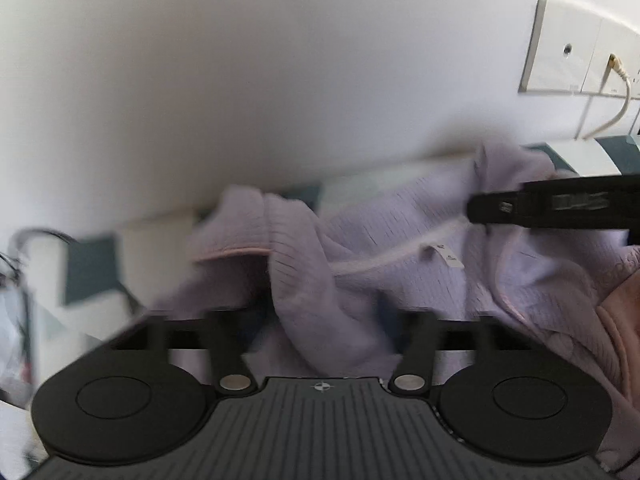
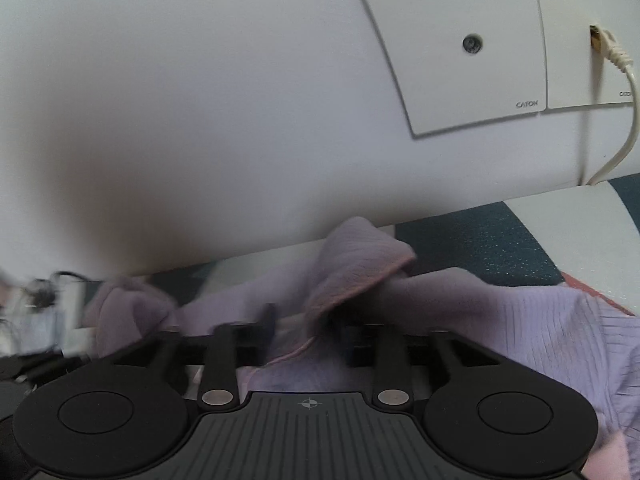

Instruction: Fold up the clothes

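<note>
Against the foot of the white wall (image 2: 200, 120), the lilac knitted garment (image 1: 384, 248) lies bunched on a teal-and-white checked surface (image 2: 480, 240), leaving little room behind it. One ribbed fold rises between the spread jaws of the left gripper (image 1: 326, 320), whose pads do not press it. A pink-edged flap stands between the parted jaws of the right gripper (image 2: 308, 328); contact cannot be told. Open checked surface shows to the right, under wall plates (image 2: 460, 52) and a white cable (image 2: 624, 112).

both wrist views look steeply down, close over the lilac garment (image 1: 360, 240) (image 2: 540, 320), sharing it and the wall plates (image 1: 560, 44) (image 2: 460, 52).
</note>
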{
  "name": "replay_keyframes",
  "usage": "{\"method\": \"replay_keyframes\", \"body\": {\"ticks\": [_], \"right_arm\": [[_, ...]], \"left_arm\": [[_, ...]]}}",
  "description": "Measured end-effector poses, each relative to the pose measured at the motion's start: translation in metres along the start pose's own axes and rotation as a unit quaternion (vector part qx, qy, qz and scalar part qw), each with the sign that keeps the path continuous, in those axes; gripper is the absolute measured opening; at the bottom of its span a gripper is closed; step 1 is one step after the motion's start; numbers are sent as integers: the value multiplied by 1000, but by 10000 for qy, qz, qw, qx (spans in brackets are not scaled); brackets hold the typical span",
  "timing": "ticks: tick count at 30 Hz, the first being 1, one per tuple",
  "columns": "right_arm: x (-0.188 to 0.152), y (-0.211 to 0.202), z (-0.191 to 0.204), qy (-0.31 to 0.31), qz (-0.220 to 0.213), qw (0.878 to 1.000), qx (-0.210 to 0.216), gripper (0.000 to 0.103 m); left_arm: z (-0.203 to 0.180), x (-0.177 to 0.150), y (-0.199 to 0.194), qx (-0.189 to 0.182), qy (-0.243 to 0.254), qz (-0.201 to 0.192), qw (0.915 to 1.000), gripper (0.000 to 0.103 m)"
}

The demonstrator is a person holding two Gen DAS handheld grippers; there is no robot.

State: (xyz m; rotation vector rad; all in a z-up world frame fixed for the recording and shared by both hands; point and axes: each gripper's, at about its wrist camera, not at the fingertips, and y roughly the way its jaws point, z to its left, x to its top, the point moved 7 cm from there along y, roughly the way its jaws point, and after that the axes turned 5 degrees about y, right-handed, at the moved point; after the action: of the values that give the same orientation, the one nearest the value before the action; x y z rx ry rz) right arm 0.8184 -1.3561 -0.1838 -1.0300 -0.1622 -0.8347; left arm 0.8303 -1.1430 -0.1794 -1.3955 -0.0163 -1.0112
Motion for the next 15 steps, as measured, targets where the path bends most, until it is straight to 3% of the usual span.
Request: {"method": "replay_keyframes", "body": {"ticks": [1, 2, 4, 8, 12, 15], "right_arm": [[3, -14, -2, 57, -23, 9999, 126, 60], [8, -34, -6, 114, -161, 9995, 227, 64], [15, -76, -19, 242, -431, 9979, 423, 64], [12, -166, -58, 656, -1180, 9905, 268, 66], [-36, -229, -108, 1229, -1502, 9806, -276, 68], [-91, -251, -136, 1615, -1374, 9739, -813, 68]], "left_arm": [[0, 1, -13, 30, 123, -143, 9998, 73], [0, 2, -27, -58, 151, -252, 9996, 73], [1, 2, -54, -313, 66, -430, 9986, 74], [-4, -5, -106, -1354, -411, -629, 9879, 73], [-31, -28, -136, -1964, -377, -704, 9773, 73], [-48, -49, -139, -1722, -77, -884, 9811, 72]]}}
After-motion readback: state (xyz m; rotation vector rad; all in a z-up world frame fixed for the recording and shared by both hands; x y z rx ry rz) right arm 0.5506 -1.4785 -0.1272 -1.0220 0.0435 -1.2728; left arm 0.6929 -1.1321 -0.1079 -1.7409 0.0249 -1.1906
